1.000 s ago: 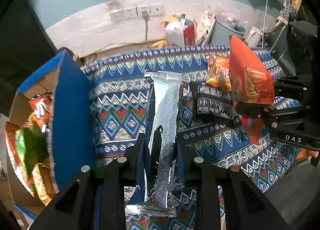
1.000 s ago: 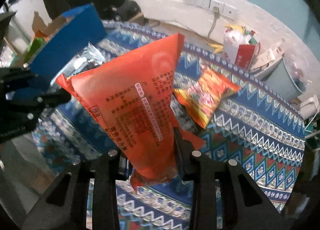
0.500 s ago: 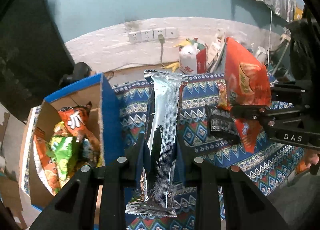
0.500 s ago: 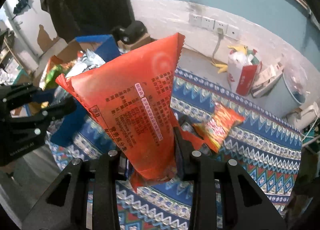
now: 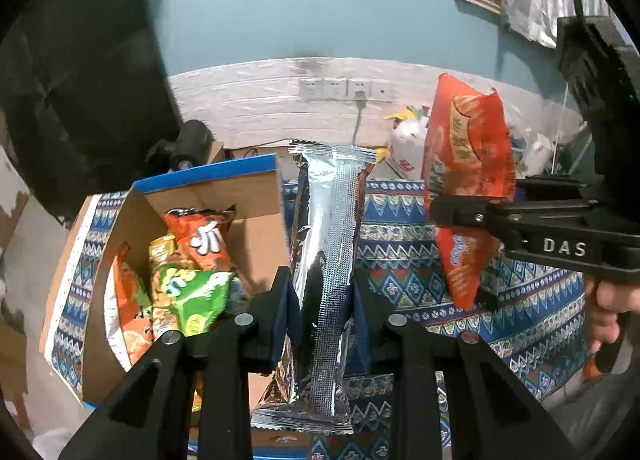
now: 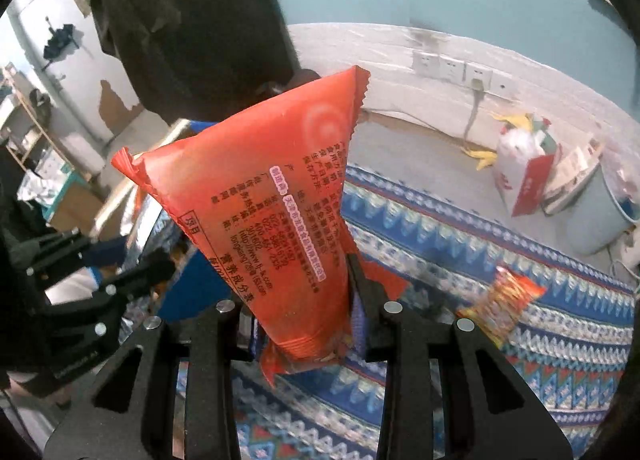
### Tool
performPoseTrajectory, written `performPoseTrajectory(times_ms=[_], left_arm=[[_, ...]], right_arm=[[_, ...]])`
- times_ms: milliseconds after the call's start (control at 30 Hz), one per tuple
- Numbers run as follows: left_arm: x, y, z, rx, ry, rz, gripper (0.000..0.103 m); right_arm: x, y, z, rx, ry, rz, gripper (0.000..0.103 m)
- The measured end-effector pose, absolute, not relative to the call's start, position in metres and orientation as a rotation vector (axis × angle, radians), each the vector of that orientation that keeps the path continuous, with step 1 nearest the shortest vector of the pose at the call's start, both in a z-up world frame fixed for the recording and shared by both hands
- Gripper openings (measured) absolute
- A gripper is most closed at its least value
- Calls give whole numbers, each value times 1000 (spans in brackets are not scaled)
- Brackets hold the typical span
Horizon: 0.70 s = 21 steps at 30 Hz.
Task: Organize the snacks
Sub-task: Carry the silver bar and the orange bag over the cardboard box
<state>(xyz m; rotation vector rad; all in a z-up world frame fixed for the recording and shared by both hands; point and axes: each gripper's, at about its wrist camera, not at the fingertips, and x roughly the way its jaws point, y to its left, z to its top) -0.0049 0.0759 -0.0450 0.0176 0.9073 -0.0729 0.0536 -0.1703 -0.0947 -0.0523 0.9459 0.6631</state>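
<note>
My left claw (image 5: 320,300) is clamped on a silver pack (image 5: 326,260), and my right claw (image 6: 304,300) is clamped on an orange bag (image 6: 272,212). Only the left view looks down into the open box (image 5: 256,196), where an orange packet (image 5: 204,236) and a green packet (image 5: 192,292) lie piled together; it also shows the orange bag's printed front (image 5: 464,164), pinched from the side by the right claw (image 5: 460,216). Only the right view shows the bag's back, with its block of small print, and a small orange packet (image 6: 504,300) lying on the patterned cloth (image 6: 560,340) to the right, blurred. There the left claw (image 6: 132,272) sits low at the left, near the box's blue wall (image 6: 192,292). The silver pack stands upright, long axis running away from the camera, its crimped seam down the middle and serrated ends top and bottom, just right of the box. The orange bag widens from the grip upward into a triangle, top edge tilted.
</note>
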Motion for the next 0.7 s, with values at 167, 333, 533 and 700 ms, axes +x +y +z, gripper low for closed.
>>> performPoseTrajectory(times_ms=[167,333,533,700], left_arm=[[-8,102,-39,-30,898,-45,29],[-12,129,-31,-83,875,-11,29],[-12,164,-28,-139,861,44,29],[-12,192,-36,-181,876,96,29]], right_arm=[[63,-143,-88,-52,935,692,32],[68,-117,-80,-56,920,724,32],[73,-87,-78,-71,918,758,32],[75,-61,-77,-88,923,778,32]])
